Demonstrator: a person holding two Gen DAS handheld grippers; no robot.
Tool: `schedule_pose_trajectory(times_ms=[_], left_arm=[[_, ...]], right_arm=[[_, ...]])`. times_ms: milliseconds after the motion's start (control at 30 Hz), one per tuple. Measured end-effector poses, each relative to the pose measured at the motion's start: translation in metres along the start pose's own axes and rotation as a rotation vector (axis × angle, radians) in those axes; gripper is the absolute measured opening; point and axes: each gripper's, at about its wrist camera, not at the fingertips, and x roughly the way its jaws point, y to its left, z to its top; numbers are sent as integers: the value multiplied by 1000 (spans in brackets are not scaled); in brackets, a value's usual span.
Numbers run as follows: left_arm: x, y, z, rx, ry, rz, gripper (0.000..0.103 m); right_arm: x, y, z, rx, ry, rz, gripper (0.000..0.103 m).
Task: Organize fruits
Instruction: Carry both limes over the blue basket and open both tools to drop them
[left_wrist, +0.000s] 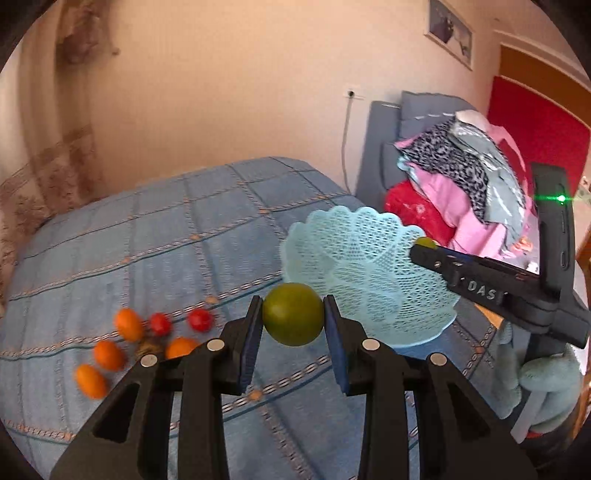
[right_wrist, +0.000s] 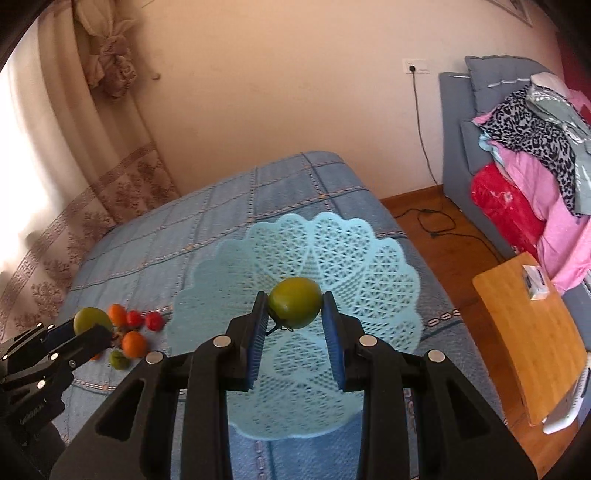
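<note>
**Two green fruits held over a blue quilted bed**

On the blue quilted bed (left_wrist: 166, 229), the left gripper (left_wrist: 293, 317) clamps a green fruit (left_wrist: 293, 314), and the right gripper (right_wrist: 295, 314) clamps another green fruit (right_wrist: 295, 302) above the light-blue lattice basket (right_wrist: 369, 258). Orange fruits (left_wrist: 128, 324) and red tomatoes (left_wrist: 200, 319) lie left of the basket on the quilt.

- A plain cream wall (right_wrist: 295, 92) is seen behind a bed (right_wrist: 229, 206) covered with a blue checked quilt.
- A patterned beige curtain (right_wrist: 110, 122), tied in a knot, is lit brightly by daylight from the left.
- A white socket (right_wrist: 416, 67) is fixed on the wall, and a dark cable (right_wrist: 424, 155) is run down from it to the wooden floor (right_wrist: 436, 240).
- A grey sofa (right_wrist: 458, 155) is piled with folded clothes (right_wrist: 535, 155).
- A framed picture (left_wrist: 451, 32) is hung high on the wall.
- A light wooden board (right_wrist: 532, 339) is seen at the right.
</note>
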Motion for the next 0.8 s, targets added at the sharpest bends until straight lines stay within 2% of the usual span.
schedule_pose_trajectory(times_ms=[233, 500, 533, 600, 667, 800], left_arm=[[32, -24, 11, 47, 22, -48, 33], [49, -33, 11, 85, 39, -45, 35], [49, -34, 10, 88, 36, -41, 39], [48, -33, 9, 91, 13, -31, 75], [44, -31, 7, 94, -21, -18, 78], [44, -23, 7, 71, -10, -10, 78]], right_arm=[[12, -13, 1, 30, 18, -35, 30], [13, -20, -1, 57, 20, -42, 32], [13, -21, -1, 66, 20, -42, 33], [13, -22, -1, 75, 18, -40, 43], [11, -22, -1, 75, 11, -42, 46], [8, -22, -2, 81, 5, -37, 46]])
